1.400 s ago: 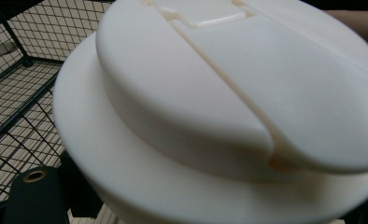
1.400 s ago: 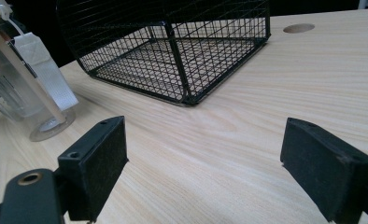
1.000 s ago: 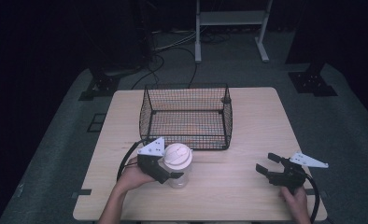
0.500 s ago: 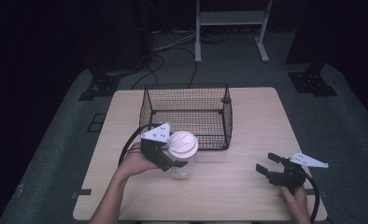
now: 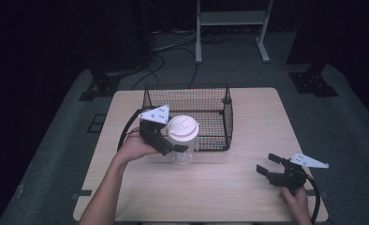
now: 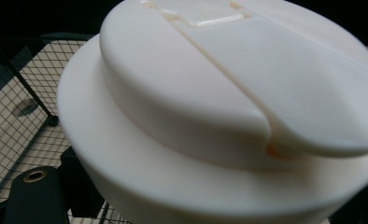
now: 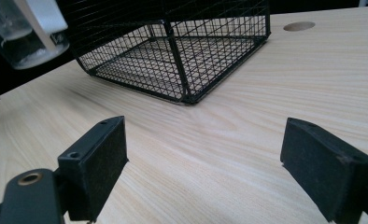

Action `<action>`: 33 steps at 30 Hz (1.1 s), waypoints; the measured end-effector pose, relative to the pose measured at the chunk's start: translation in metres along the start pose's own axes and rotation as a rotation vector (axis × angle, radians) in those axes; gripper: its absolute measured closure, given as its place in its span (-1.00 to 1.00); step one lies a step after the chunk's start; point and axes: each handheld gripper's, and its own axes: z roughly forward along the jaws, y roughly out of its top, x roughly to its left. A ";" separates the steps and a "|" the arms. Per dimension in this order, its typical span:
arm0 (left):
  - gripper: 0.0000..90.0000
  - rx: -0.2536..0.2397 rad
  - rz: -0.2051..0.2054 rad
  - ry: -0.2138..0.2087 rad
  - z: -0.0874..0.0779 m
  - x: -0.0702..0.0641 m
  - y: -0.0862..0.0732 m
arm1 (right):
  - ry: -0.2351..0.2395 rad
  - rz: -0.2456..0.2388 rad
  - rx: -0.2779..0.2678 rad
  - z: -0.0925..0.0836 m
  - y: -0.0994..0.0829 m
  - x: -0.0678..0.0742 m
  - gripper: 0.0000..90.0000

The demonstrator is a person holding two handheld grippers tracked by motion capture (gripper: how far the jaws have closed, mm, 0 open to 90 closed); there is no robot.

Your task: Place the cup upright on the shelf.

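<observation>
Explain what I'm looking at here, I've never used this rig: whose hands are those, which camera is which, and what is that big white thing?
No robot arm here: a person holds hand-held tongs in each hand. The high view looks down on the wooden table from the person's side. On it stands a black wire basket. The left tongs are shut on a clear jar with a white lid, lifted just in front of the basket. The left gripper view rides on those tongs, so the lid looms huge. The right gripper view looks along the right tongs, open with nothing between them, low by the table's right front.

Clear plastic jar (image 5: pixel 182 152), matt cream lid (image 6: pixel 219 116); black wire basket (image 5: pixel 206 101); wood-grain table (image 5: pixel 248 197).
</observation>
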 end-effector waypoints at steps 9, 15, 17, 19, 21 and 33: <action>-0.66 0.011 0.002 0.007 -0.008 0.022 0.022 | -0.002 0.003 0.005 0.000 0.000 0.001 -0.70; -0.66 0.011 0.004 0.017 -0.009 0.031 0.035 | -0.001 0.003 0.006 0.001 0.000 0.001 -0.70; -0.66 0.015 0.000 0.017 -0.008 0.035 0.039 | 0.000 0.003 0.006 0.001 0.000 0.001 -0.70; -0.66 0.017 -0.002 0.020 -0.007 0.039 0.043 | 0.001 0.001 0.009 0.000 0.000 0.001 -0.70; -0.66 0.011 -0.005 0.011 -0.007 0.045 0.047 | 0.001 0.001 0.010 0.000 0.000 0.001 -0.70; -0.66 -0.009 -0.025 0.052 -0.006 0.073 0.062 | -0.001 0.000 0.011 0.001 0.000 0.001 -0.70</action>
